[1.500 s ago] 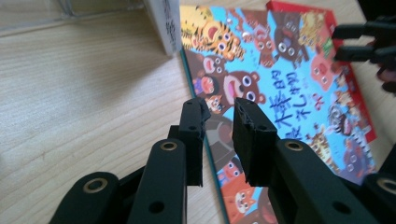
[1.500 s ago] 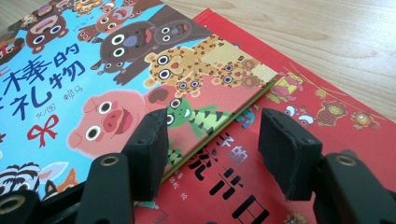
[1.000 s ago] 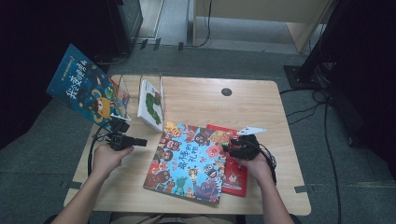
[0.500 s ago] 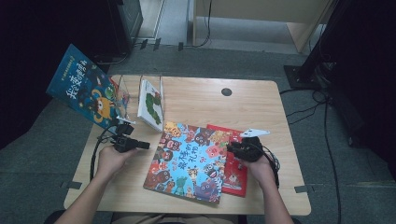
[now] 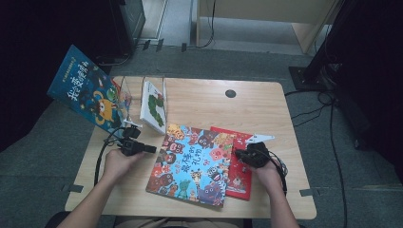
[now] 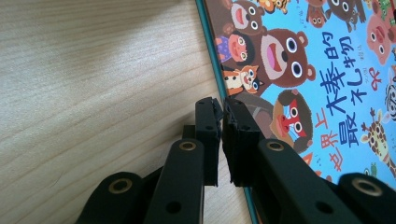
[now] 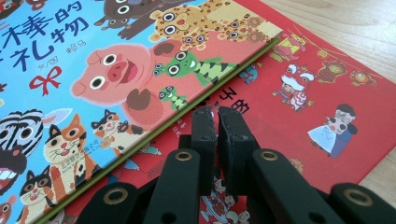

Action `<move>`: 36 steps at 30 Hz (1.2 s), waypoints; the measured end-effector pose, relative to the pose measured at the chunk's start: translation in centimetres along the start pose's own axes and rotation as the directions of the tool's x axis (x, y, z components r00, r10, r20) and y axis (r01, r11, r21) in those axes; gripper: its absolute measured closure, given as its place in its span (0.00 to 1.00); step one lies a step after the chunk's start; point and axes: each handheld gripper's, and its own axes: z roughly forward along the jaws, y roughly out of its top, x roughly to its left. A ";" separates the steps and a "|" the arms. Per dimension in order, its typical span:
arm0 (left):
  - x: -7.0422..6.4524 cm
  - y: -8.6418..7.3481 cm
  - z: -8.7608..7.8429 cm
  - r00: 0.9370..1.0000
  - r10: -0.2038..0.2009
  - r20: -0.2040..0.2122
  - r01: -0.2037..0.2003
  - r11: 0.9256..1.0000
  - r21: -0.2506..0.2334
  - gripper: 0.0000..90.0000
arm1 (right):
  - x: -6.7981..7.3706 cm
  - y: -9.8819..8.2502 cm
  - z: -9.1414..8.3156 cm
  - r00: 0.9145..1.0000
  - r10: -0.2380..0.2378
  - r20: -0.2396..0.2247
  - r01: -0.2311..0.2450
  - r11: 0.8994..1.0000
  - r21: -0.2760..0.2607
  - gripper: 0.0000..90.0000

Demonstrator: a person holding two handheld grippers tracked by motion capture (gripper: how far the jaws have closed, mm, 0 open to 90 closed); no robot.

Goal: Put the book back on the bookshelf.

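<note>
On blue book (image 5: 192,164): "最棒的礼物"

- A light wooden table (image 5: 266,114) stood on grey carpet (image 5: 342,190).
- Beyond the table, black cables (image 5: 313,111) trailed past a pale wooden cabinet (image 5: 266,12).

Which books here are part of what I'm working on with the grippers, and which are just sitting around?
In hand:
- blue animal book, left gripper shut at its left edge
- red book under it, right gripper, jaws just closed, empty, over it

Lying about:
- dark blue book propped at the table's left corner
- white book standing in the clear rack
</note>
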 end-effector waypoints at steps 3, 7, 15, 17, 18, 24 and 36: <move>-0.1 0.0 0.4 1.000 0.006 -0.004 -0.006 1.000 0.014 0.95 | 0.0 -0.1 0.0 1.000 0.003 -0.003 -0.003 1.000 -0.006 0.94; -0.3 -0.1 0.8 1.000 0.007 0.010 -0.007 1.000 0.019 0.95 | 0.0 -0.2 0.0 1.000 -0.006 -0.003 0.006 1.000 -0.012 0.94; -0.2 -0.3 1.2 0.999 -0.020 0.040 0.019 1.000 0.001 0.98 | 0.1 -0.7 -0.1 1.000 0.002 0.017 -0.001 0.999 -0.036 1.00; -0.3 -0.3 1.2 0.999 -0.014 0.035 0.014 1.000 0.001 1.00 | 0.1 -0.8 -0.1 1.000 0.014 0.015 -0.013 0.999 -0.037 1.00; -0.4 -0.3 1.2 0.999 -0.012 0.030 0.012 1.000 0.000 1.00 | 0.0 -0.7 -0.1 1.000 0.015 0.012 -0.014 0.999 -0.037 1.00; -0.7 -0.3 1.6 0.998 -0.007 0.055 0.006 1.000 0.010 1.00 | 0.0 -0.8 -0.1 1.000 0.014 0.011 -0.013 0.999 -0.039 1.00; -1.0 -0.2 2.1 0.997 -0.021 0.070 0.021 1.000 -0.001 1.00 | -0.3 -0.4 -0.1 0.997 0.080 -0.011 -0.080 0.997 -0.013 1.00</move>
